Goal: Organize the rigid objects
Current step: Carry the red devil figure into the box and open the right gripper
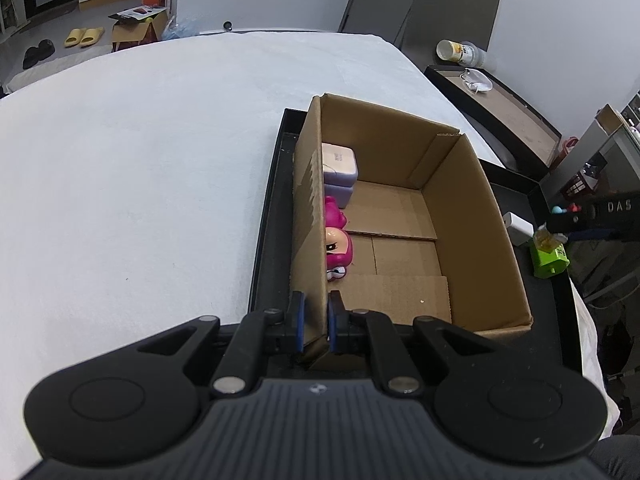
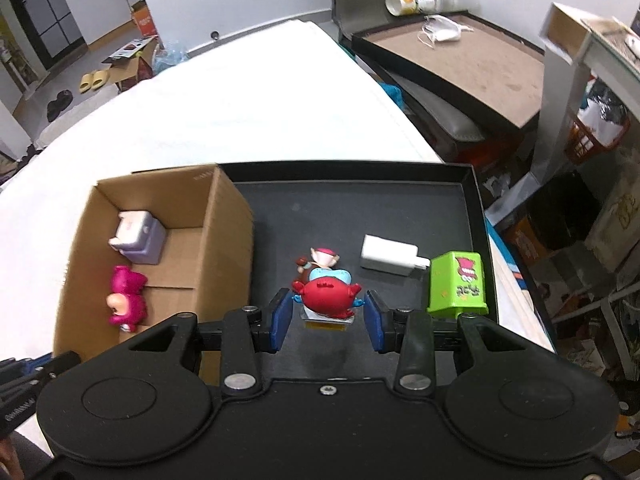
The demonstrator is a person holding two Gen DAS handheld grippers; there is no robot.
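Observation:
An open cardboard box (image 1: 472,216) (image 2: 228,224) stands in the left part of a black tray (image 2: 472,208) (image 1: 264,216). Inside it lie a pink toy figure (image 1: 338,246) (image 2: 126,300) and a lilac case (image 1: 338,170) (image 2: 138,238). My left gripper (image 1: 316,316) is shut on the box's near left wall. My right gripper (image 2: 328,318) is open, its pads on either side of a red and blue figurine (image 2: 326,294) standing on the tray. A white charger (image 2: 390,258) (image 1: 518,226) and a green toy box (image 2: 458,282) (image 1: 550,256) rest on the tray to the right.
The tray sits on a white-covered table (image 1: 140,152) (image 2: 248,120). Beyond the table's right edge are a dark brown-topped stand (image 2: 460,64) with a paper cup (image 2: 404,2) and a face mask (image 2: 442,32), and cluttered shelves (image 2: 580,160).

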